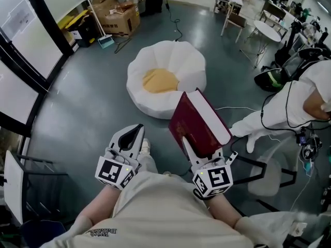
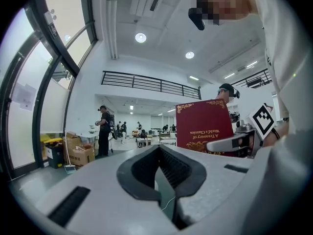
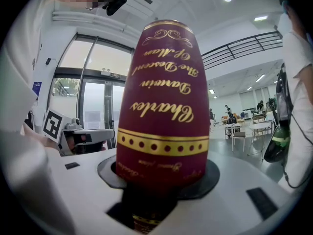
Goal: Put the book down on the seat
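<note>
The white seat [image 1: 194,66] with a yellow middle is seen on the floor ahead, with nothing laid on it. The red book [image 1: 199,122] is held up in the air short of it, clenched at its lower end by the right tongs [image 1: 200,151]. The left tongs [image 1: 135,134] are closed on nothing. Carrying across and setting down appear to remain.

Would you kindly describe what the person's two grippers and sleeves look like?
The left gripper and right gripper are alike: pale grey-white shells tapering forward, with black pads lining the jaws. Each carries a cube of black-and-white square markers at its rear. The person wears a pale beige top.
</note>
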`<state>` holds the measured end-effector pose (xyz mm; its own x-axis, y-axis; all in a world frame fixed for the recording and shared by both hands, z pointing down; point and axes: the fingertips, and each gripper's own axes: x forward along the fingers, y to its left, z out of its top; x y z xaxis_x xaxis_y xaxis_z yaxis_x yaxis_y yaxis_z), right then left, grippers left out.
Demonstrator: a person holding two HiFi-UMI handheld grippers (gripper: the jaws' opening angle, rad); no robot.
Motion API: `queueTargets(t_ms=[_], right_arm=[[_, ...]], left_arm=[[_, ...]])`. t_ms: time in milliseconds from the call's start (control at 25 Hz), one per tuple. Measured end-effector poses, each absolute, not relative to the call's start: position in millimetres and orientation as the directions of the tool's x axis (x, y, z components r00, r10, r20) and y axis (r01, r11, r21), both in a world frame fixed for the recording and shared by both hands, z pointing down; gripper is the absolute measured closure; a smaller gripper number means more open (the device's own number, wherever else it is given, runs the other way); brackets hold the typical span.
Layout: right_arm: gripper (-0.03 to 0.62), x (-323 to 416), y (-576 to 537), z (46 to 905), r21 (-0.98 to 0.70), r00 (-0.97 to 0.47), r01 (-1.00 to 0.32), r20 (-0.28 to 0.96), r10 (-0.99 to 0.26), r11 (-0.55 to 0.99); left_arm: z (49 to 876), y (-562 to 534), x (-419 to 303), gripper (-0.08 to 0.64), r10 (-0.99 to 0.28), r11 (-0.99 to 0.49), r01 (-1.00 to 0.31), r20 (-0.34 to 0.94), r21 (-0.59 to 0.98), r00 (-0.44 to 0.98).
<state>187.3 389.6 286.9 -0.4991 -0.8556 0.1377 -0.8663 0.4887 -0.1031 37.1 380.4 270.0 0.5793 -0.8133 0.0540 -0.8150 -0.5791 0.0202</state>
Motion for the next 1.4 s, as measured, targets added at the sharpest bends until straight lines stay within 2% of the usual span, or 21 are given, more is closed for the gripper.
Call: queueTargets(t_ms=[440, 880, 1040, 1400], right_arm=[[0.368, 178, 333, 305, -0.086, -0.503, -0.864, 0.157, -0.850, 0.496], [0.368, 142, 219, 312, -0.090, -0.507, -0.862, 0.185, -0.842, 0.499], [0.368, 117, 176, 322, -0.095, -0.503, -0.863, 0.234, -0.832, 0.496], [0.368, 72, 61, 331, -0.092, -0.478, -0.876, 0.295, -0.827, 0.474]], left_arm=[[288, 327, 40, 0.555, -0.800, -0.598, -0.801, 0.045, 0.023, 0.599], [289, 211, -7, 0.555, -0.815, -0.577, -0.817, 0.050, 0.030, 0.577], [301, 167, -30, 0.555, -0.816, -0.576, -0.817, 0.088, -0.032, 0.572], [304, 42, -86, 0.555, -0.819, -0.567, -0.824, 0.102, 0.004, 0.565]])
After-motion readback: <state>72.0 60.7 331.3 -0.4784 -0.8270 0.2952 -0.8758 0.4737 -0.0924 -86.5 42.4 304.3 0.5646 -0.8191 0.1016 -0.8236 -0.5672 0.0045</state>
